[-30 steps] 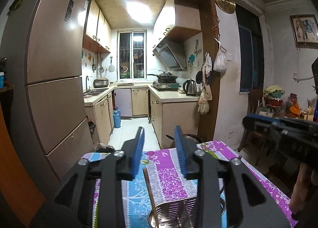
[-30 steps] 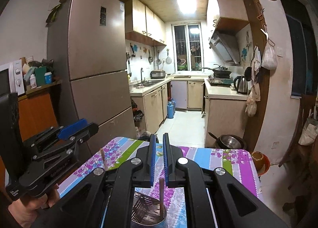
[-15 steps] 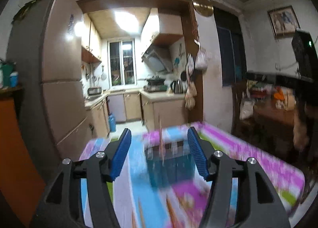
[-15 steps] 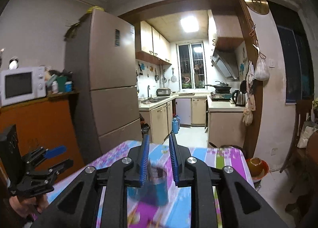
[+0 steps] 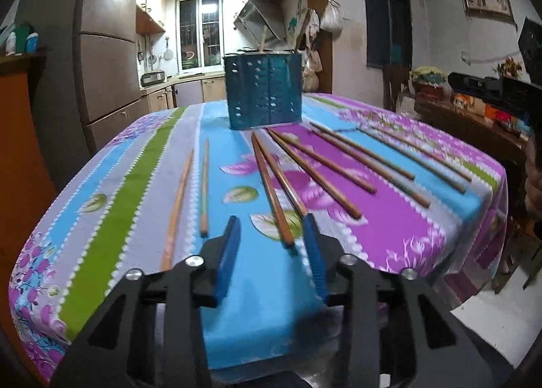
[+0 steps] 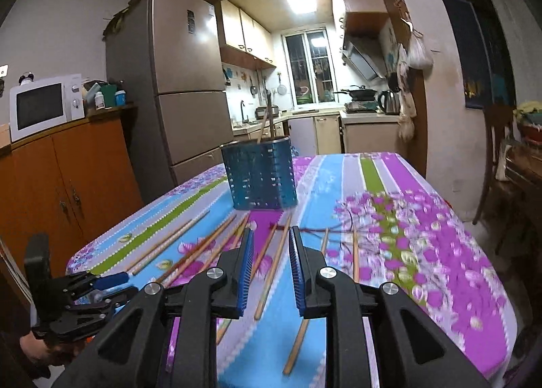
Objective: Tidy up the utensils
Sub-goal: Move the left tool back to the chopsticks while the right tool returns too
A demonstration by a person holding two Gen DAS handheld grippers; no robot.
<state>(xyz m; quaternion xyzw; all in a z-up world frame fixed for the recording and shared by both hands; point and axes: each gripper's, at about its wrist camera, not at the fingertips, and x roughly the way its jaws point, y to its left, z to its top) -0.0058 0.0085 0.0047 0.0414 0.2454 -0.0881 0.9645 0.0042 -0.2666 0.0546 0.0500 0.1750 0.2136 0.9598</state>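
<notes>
A blue perforated metal utensil holder (image 5: 263, 91) stands upright near the far end of the table, with two chopsticks (image 6: 265, 119) sticking out of it; it also shows in the right wrist view (image 6: 260, 174). Several wooden chopsticks (image 5: 271, 185) lie loose on the cloth in front of it, and they show in the right wrist view (image 6: 271, 266) too. My left gripper (image 5: 271, 232) is open and empty, low over the near table edge, with a chopstick end between its fingers. My right gripper (image 6: 270, 245) is open and empty above the chopsticks.
The table carries a flowered purple, blue and green cloth (image 5: 389, 218). A fridge (image 6: 183, 90) and an orange cabinet (image 6: 67, 178) with a microwave (image 6: 44, 107) stand to the left. A dark sideboard (image 5: 474, 124) with clutter stands to the right. The kitchen lies beyond.
Both grippers pulled back from above the utensil holder and dropped low toward the near table edge. The right gripper opened wider. The loose chopsticks came into view.
</notes>
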